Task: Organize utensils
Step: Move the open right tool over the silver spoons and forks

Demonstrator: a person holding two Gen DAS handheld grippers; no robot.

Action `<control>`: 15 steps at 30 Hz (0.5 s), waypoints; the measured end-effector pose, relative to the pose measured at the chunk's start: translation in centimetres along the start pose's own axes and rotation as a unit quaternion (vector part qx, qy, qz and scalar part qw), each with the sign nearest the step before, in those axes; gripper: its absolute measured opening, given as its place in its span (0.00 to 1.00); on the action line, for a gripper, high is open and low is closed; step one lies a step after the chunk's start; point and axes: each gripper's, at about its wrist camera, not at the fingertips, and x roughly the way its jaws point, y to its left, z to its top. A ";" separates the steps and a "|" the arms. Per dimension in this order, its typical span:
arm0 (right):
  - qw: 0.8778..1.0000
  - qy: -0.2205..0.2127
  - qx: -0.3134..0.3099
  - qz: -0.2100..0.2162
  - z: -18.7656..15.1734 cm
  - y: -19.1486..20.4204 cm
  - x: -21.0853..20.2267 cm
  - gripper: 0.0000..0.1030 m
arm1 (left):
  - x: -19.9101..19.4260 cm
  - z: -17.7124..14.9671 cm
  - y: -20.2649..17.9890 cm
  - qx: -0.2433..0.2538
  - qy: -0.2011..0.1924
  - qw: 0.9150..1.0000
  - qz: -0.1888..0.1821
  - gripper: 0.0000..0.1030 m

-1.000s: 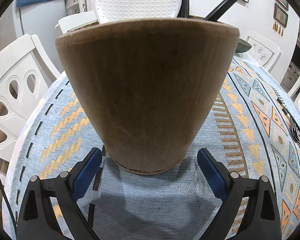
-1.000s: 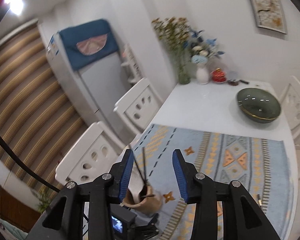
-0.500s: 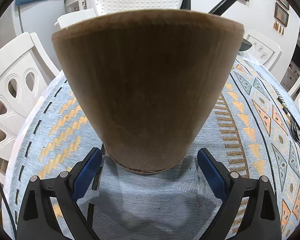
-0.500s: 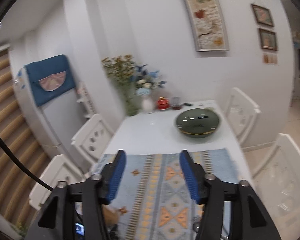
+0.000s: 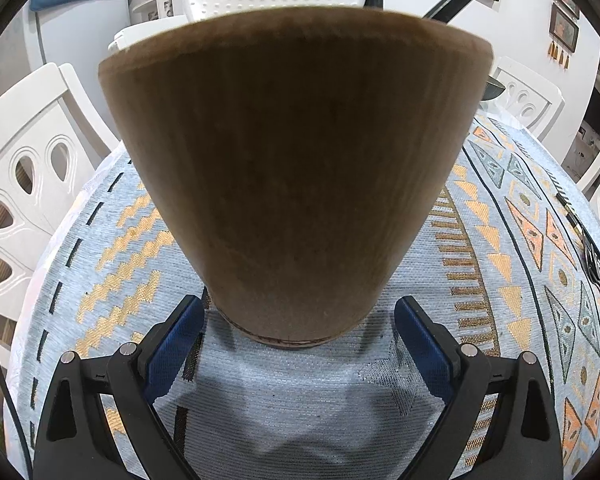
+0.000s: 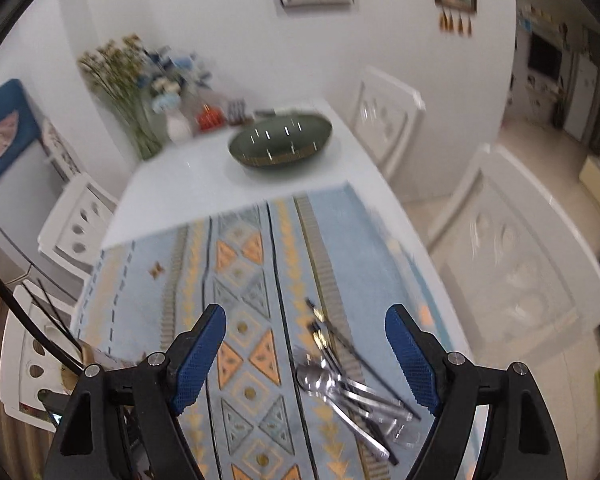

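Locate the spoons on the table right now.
In the right wrist view, the spoons lie on the patterned cloth, low and right of centre, beside black chopsticks.

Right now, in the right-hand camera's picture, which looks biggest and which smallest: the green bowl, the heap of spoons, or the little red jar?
1. Heap of spoons, but it lies much nearer the camera, so its lead over the bowl is unsure.
2. Green bowl, nearly as large in the picture.
3. Red jar, clearly smallest, though blurred.
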 end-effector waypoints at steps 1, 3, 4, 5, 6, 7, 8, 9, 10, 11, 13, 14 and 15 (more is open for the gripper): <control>1.000 0.006 0.005 0.001 -0.4 -0.3 0.4 0.78 | 0.0 0.0 0.0 0.000 0.000 1.000 0.000 0.93; 0.999 0.026 0.018 0.008 -0.8 -0.9 1.8 0.78 | 0.0 0.0 0.0 0.000 0.001 1.000 0.000 0.93; 0.999 0.031 0.020 0.009 -1.2 -0.9 2.3 0.78 | 0.0 0.0 0.0 0.000 0.001 1.000 0.000 0.93; 0.999 0.040 0.021 0.009 -1.5 -0.9 2.9 0.78 | 0.0 0.0 0.0 0.000 0.000 1.000 0.000 0.93; 0.999 0.052 0.017 0.007 -1.9 -0.7 3.7 0.78 | 0.0 0.0 0.0 0.000 0.000 1.000 0.000 0.93; 0.998 0.064 0.010 0.004 -2.2 -0.4 4.4 0.78 | 0.0 0.0 0.0 -0.001 0.000 1.000 0.000 0.93; 0.997 0.076 0.002 0.000 -2.5 0.0 5.2 0.78 | 0.0 0.0 0.0 -0.001 0.000 1.000 0.000 0.93; 0.996 0.086 -0.008 -0.006 -2.9 0.3 5.9 0.78 | 0.1 0.0 0.0 -0.001 0.000 1.000 0.000 0.93; 0.996 0.090 -0.016 -0.013 -3.4 0.6 6.4 0.78 | 0.1 0.0 0.0 0.000 0.001 1.000 0.000 0.93; 0.995 0.095 -0.028 -0.023 -3.9 1.0 7.0 0.78 | 0.1 0.0 0.0 0.000 0.001 1.000 0.000 0.93; 0.993 0.104 -0.044 -0.032 -4.5 1.5 7.8 0.78 | 0.2 0.0 0.0 0.001 0.003 1.000 0.001 0.93; 0.992 0.109 -0.053 -0.037 -4.8 1.7 8.3 0.78 | 0.2 -0.1 -0.1 0.000 0.003 1.000 0.000 0.93; 0.991 0.114 -0.063 -0.043 -5.1 1.9 8.7 0.78 | 0.3 -0.1 0.0 0.000 0.004 1.000 0.000 0.93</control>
